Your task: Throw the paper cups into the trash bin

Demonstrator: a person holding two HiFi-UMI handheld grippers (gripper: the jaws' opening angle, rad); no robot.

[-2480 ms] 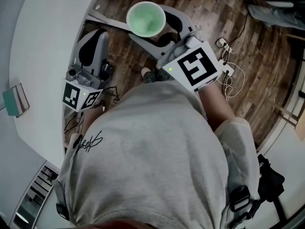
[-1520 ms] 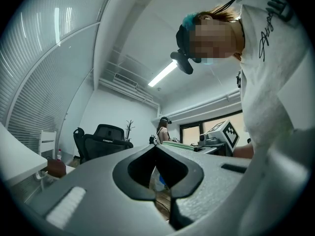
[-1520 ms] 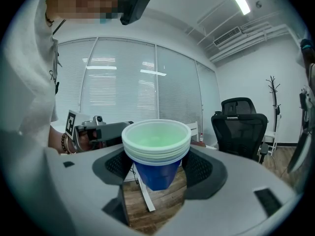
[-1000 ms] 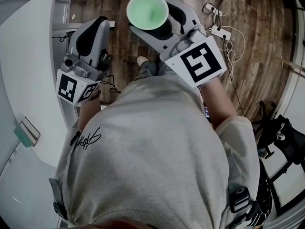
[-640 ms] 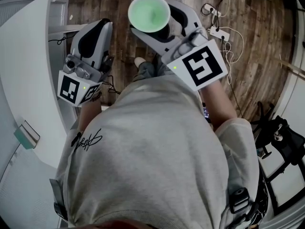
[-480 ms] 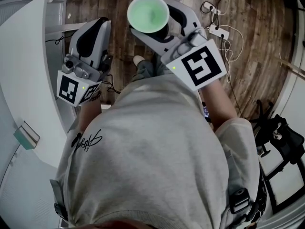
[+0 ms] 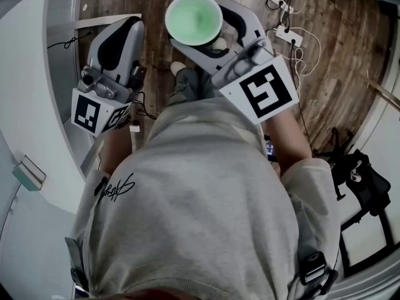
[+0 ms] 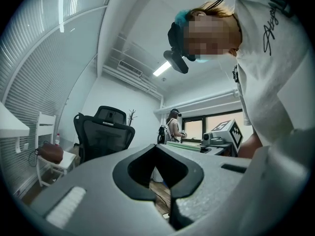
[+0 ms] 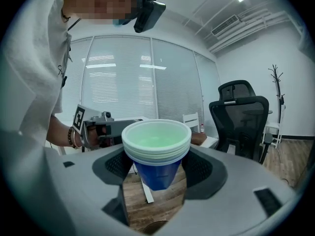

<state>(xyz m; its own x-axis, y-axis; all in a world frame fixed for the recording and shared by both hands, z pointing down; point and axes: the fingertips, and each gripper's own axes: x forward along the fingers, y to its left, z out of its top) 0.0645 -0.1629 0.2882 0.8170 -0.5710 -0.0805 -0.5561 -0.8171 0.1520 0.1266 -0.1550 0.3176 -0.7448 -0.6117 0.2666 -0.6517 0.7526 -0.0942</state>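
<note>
The right hand-held gripper (image 9: 157, 173) was closed on a nested stack of paper cups (image 7: 193, 19), blue outside and pale green inside. Its 2 jaws pressed the blue wall from either side, just below the stacked rims. The stack stood upright, mouth up, and looked empty. It hung in front of the person's torso, above the wooden floor (image 7: 325, 61).

The left hand-held gripper (image 8: 158, 168) was closed on nothing, its jaw tips meeting around a bare gap. It sat just beside the curved white surface (image 7: 31, 105).

The cups probably weighed very little and had thin walls that would buckle under a hard squeeze. The nesting likely stiffened them. The hold under the rims looked sound, since the taper widens upward and the rims would catch on the jaws if the stack slipped. The inner cups were held only by friction, so tipping the stack might let them slide apart.

No trash bin showed in any view, so its direction could not be judged. The floor ahead looked mostly open. A power strip with cables (image 7: 289, 35) lay to the right, and an office chair (image 9: 241, 117) stood further off.
</note>
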